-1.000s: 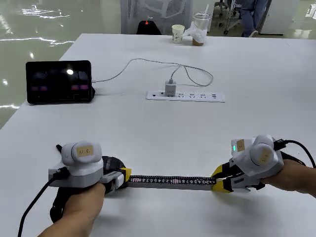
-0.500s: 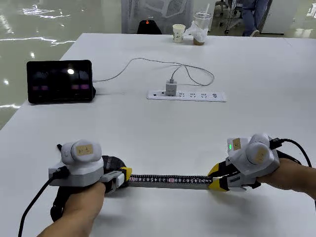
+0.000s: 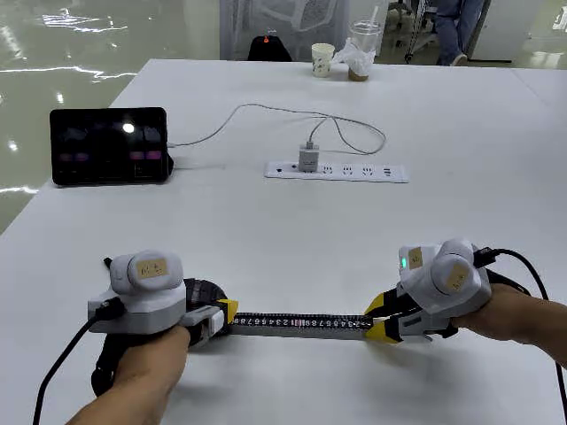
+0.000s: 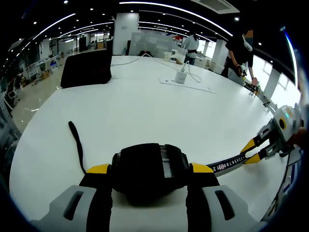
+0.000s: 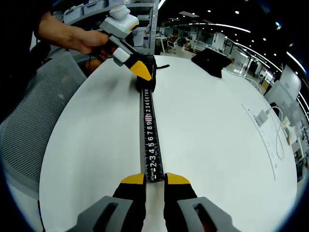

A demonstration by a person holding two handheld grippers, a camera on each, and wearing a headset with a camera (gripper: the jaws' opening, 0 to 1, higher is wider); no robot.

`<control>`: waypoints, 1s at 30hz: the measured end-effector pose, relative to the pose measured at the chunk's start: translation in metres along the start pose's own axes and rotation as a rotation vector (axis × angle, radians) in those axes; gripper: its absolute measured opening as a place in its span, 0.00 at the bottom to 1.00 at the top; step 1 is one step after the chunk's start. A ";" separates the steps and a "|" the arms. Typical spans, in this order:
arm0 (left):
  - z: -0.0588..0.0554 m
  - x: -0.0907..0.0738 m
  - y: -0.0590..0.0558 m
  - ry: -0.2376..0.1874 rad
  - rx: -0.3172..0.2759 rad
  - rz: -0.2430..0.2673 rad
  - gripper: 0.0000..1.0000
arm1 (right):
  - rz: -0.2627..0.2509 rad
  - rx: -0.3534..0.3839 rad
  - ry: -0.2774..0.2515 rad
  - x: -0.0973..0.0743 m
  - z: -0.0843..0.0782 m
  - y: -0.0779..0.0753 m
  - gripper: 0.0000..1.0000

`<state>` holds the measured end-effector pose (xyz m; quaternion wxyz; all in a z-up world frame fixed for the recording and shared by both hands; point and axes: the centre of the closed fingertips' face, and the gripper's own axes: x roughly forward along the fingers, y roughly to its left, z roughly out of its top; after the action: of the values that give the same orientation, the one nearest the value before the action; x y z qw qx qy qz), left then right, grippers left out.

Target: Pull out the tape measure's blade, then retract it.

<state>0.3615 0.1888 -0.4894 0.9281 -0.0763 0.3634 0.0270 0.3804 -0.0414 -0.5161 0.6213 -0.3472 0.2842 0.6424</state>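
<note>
Black tape measure (image 4: 149,166), white-numbered black blade (image 5: 150,140)

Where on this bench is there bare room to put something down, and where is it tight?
Bare: the wide band between the power strip and the stretched blade, and the right side of the table past the power strip. Crowded: the near edge, where the left gripper holds the tape measure and the right gripper its blade.

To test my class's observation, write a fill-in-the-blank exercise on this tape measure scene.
The left tool clamps the tape measure case, whose colour is ____.
The right tool pinches the tip of the blade, which is printed with ____.
In the head view the tablet stands to the ____ of the power strip.
Missing words: black; numbers; left.
</note>
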 end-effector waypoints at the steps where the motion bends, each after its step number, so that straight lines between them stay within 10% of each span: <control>1: 0.000 0.000 0.000 0.000 -0.001 0.000 0.56 | 0.000 0.000 0.000 0.000 0.000 0.000 0.10; 30: 0.000 0.001 0.001 0.004 -0.006 -0.007 0.56 | 0.004 -0.002 -0.011 0.010 0.014 0.001 0.10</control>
<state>0.3621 0.1895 -0.4899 0.9272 -0.0805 0.3650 0.0247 0.3779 -0.0248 -0.5159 0.6212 -0.3438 0.2807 0.6458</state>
